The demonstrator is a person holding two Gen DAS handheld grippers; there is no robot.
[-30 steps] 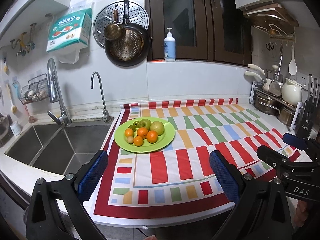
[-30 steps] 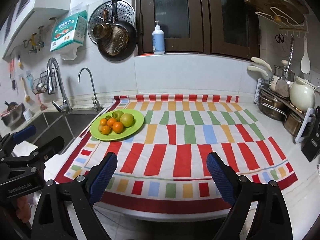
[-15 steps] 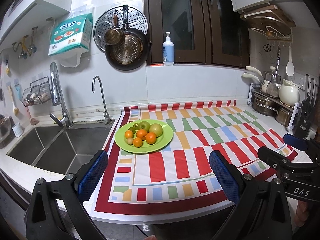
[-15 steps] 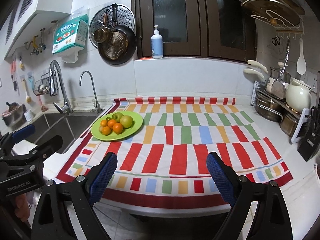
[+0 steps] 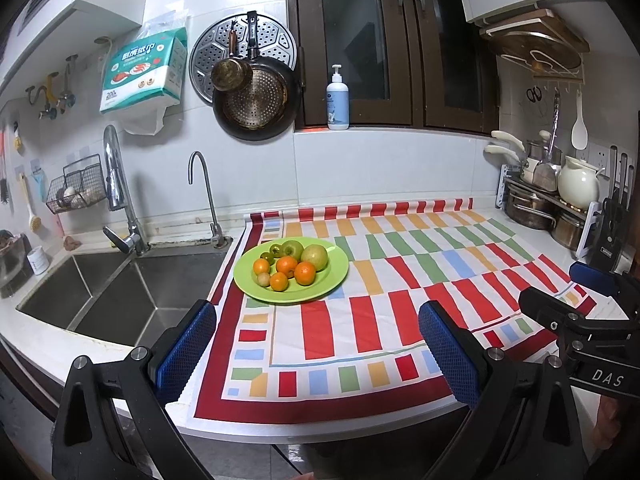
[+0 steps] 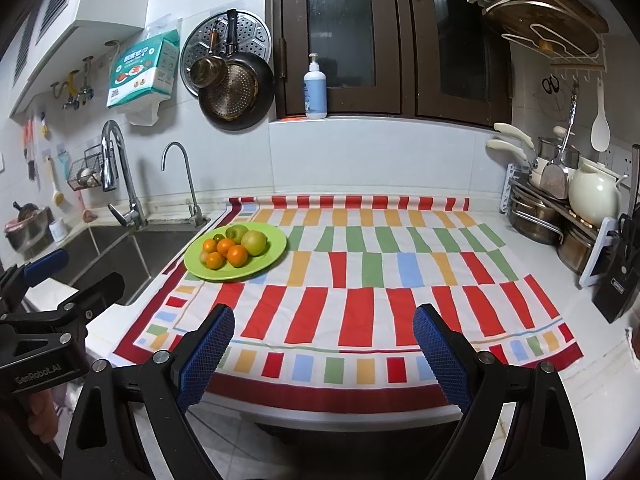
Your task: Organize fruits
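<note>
Nearest the cameras, the left gripper (image 5: 318, 340) hangs over the front edge of the surface (image 5: 48, 344), jaws spread wide, nothing between the blue pads (image 5: 188, 346) and nothing touched. Same story on the other side: the right gripper (image 6: 324, 344) has its jaws wide apart too, empty, poised above the near border of the striped cloth (image 6: 360, 292). Each tool shows at the edge of the other's view, side by side and well apart.

Moving out across the cloth, red, green, orange and blue blocks all the way, and here's the fruit: a green plate (image 5: 338, 270) sits on the cloth's left part, close to the sink (image 5: 104, 292). On it, a huddle of small oranges (image 5: 305, 273) at the front, a pale yellow-green fruit (image 5: 315, 257) and a green apple (image 5: 293, 249) behind, with a few smaller green pieces tucked in at the back left. The pile is well beyond both sets of jaws.

Farther still, two taps (image 5: 120, 192) stand behind the sink, pans (image 5: 256, 100) hang on the tiled wall, a pump bottle (image 5: 337, 100) rests on the window ledge, and a rack of pots (image 5: 536, 208) with a cream jug (image 5: 578, 188) fills the right corner.
</note>
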